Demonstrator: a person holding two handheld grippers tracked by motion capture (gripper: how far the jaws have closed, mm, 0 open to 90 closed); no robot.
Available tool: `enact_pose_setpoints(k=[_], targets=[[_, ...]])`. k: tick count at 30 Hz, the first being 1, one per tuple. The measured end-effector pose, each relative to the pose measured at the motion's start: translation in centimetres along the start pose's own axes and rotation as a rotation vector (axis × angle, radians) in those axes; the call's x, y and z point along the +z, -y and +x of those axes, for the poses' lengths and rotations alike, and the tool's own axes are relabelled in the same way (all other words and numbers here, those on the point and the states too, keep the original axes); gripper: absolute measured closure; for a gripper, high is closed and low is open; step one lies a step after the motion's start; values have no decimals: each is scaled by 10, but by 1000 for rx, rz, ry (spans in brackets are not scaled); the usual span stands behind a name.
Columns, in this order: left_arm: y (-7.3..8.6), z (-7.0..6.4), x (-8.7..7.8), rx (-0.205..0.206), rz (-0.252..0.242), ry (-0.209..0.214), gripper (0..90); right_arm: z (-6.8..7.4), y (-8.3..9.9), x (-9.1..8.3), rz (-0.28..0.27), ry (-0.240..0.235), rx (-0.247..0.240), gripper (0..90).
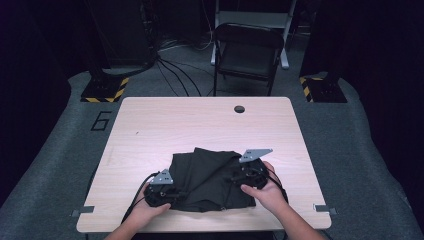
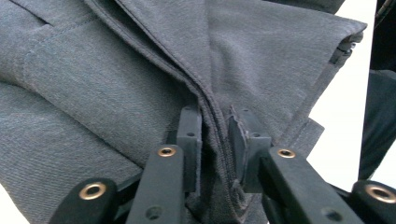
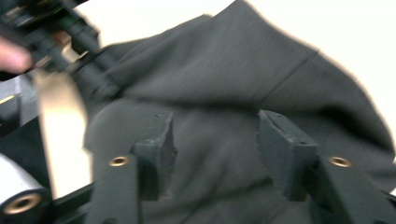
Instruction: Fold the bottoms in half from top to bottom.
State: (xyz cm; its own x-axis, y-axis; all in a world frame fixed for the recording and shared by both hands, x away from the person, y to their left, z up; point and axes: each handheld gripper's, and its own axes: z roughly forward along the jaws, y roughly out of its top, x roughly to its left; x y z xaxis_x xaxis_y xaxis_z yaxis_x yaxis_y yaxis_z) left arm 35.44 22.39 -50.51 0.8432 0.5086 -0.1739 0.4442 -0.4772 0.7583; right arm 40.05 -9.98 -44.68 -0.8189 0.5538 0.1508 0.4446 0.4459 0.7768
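Note:
A dark grey folded garment [image 1: 210, 180] lies near the front middle of the wooden table [image 1: 200, 120]. My left gripper [image 1: 176, 194] is at its front left corner. In the left gripper view, that gripper [image 2: 215, 135] is shut on a seamed fold of the garment [image 2: 107, 84]. My right gripper [image 1: 236, 176] rests on the garment's right side. In the right gripper view, this gripper [image 3: 215, 133] is open, its jaws wide apart over the dark cloth [image 3: 224, 79]. The left gripper [image 3: 60, 32] shows blurred at upper left there.
A round cable hole [image 1: 239, 109] sits near the table's far edge. Behind the table stands a black folding chair [image 1: 247, 50]. Two stand bases with yellow-black stripes [image 1: 105, 89] flank the far corners. Bare tabletop stretches beyond the garment.

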Motion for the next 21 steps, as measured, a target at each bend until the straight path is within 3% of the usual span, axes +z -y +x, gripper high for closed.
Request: enact_pose_setpoints(k=[5,12,19,21], targets=[[3,-2,-1,-3,-12,6,692,-11,-26,21,-6,24,8,356],[5,-3,0,-15,-28,12,651,-15,-49,39,-16,56,8,316],[7,-4,0,-17,-37,9,645,-23,-63,59,34,73,9,301],[6,-4,0,-14,-31,15,638,-26,-64,64,46,55,22,303]])
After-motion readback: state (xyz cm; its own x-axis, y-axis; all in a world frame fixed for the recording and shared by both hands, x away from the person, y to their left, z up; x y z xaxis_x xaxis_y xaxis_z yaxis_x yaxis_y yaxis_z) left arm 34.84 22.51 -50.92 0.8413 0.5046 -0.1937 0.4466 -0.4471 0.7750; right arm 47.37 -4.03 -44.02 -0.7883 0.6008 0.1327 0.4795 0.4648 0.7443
